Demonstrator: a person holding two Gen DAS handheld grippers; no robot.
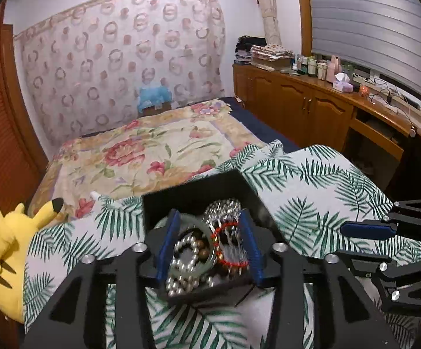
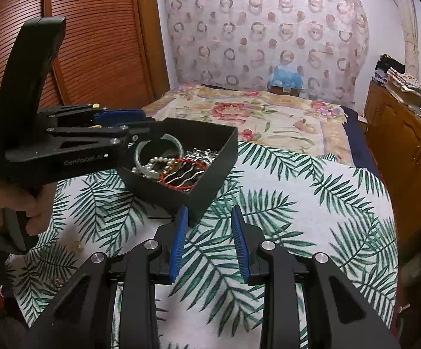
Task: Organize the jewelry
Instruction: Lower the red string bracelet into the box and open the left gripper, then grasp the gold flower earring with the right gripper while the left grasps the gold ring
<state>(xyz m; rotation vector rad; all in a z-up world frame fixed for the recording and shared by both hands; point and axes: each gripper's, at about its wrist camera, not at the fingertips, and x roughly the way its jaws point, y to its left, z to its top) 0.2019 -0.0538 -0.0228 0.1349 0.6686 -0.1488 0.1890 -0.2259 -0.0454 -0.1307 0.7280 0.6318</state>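
A black open box point(image 2: 210, 186) sits on a palm-leaf cloth and holds jewelry: a pale green bangle point(image 2: 140, 149), a pearl bracelet point(image 2: 155, 163), a red cord bracelet point(image 2: 178, 184) and silver chains point(image 2: 201, 154). My left gripper point(image 1: 209, 242) is open, its blue fingers spread inside the box over the bangle point(image 1: 207, 250), the pearls point(image 1: 181, 264) and the red bracelet point(image 1: 225, 229). It shows from the side in the right wrist view point(image 2: 140, 133). My right gripper point(image 2: 209, 241) is open and empty, just in front of the box's near corner.
The palm-leaf cloth point(image 2: 297, 203) covers the near end of a bed with a floral quilt point(image 1: 140, 151). A yellow plush toy point(image 1: 9, 247) lies at the left edge. Wooden cabinets point(image 1: 312, 107) with bottles run along the right. A wooden louvred door point(image 2: 94, 43) stands at the left.
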